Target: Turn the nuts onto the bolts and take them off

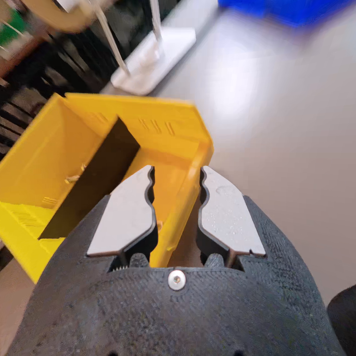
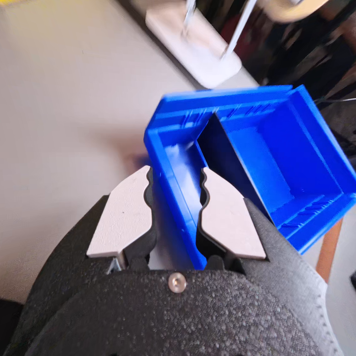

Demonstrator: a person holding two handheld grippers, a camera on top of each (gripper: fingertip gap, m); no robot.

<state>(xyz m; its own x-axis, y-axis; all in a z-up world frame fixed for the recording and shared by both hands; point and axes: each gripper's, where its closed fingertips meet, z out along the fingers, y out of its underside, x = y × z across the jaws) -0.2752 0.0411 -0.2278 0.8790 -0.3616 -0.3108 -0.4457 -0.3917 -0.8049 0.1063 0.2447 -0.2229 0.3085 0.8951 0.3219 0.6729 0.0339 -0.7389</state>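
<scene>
Our left gripper straddles the yellow bin wall, jaws parted, not visibly clamped; our right gripper likewise at the blue bin. Bins seemingly being positioned. Nuts and bolts aren't clearly visible; next we must locate them.

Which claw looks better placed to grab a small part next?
Left, probably. The left claw hangs open over the yellow bin, where small brass-coloured pieces lie. The right claw is open over a blue bin whose visible part looks empty.
</scene>
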